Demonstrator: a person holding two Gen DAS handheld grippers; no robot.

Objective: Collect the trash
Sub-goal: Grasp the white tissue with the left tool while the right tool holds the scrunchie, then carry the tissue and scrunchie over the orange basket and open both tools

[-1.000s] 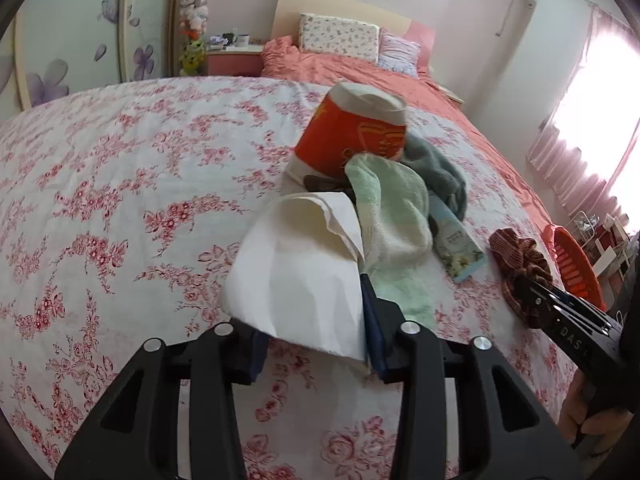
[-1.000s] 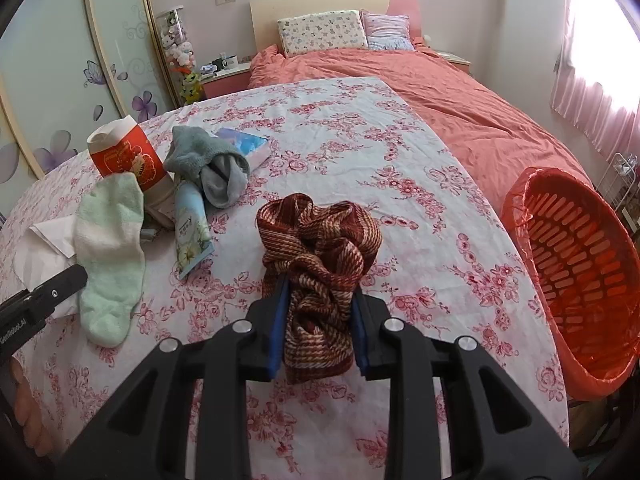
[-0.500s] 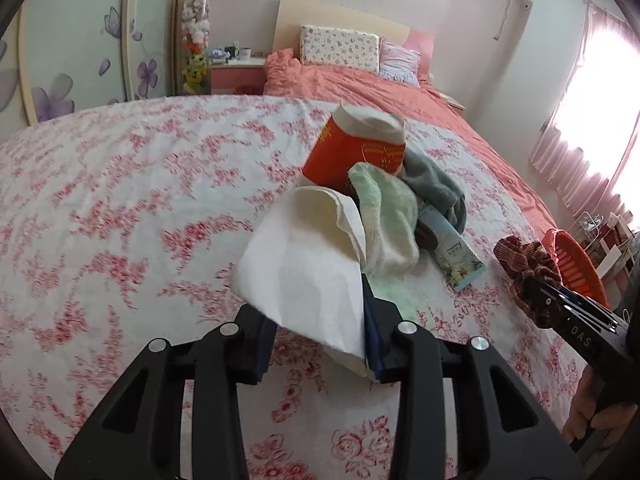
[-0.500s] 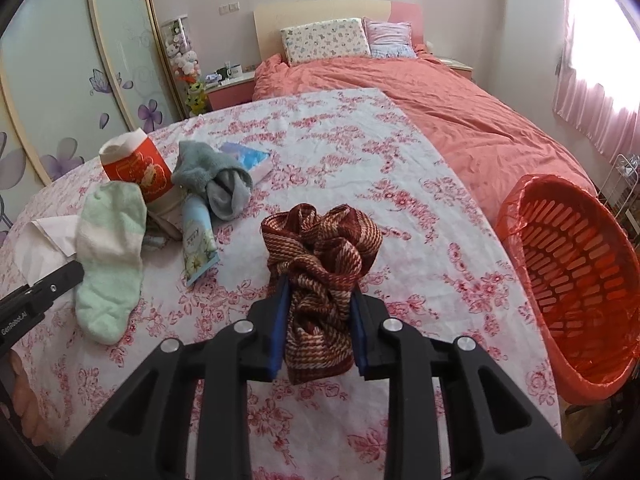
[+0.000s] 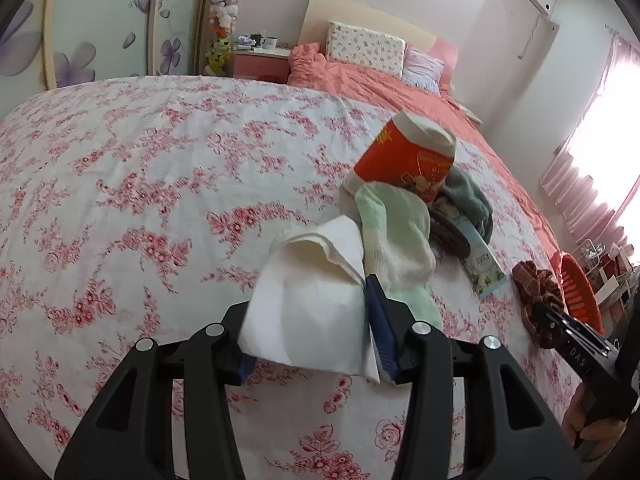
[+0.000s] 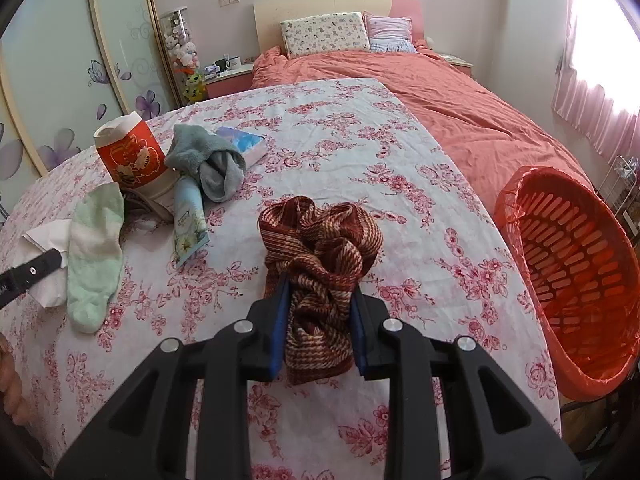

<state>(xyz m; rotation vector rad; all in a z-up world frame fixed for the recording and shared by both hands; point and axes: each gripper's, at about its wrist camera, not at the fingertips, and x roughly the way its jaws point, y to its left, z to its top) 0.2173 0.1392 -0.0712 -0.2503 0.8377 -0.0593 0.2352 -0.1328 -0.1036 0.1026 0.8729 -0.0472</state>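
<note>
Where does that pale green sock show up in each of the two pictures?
Left wrist view: pale green sock sits centre-right, just beyond the white tissue.
Right wrist view: the sock lies at far left.
Shared landmark: the red paper cup, right behind the sock.

A: What do the tools look like?
B: Each hand-held gripper, left [image 5: 310, 332] and right [image 6: 319, 330], is matte black plastic with open triangular cut-outs, round silver screws and blue pads [image 6: 280, 332].
A: Markings?
B: White lettering, too small to read.
</note>
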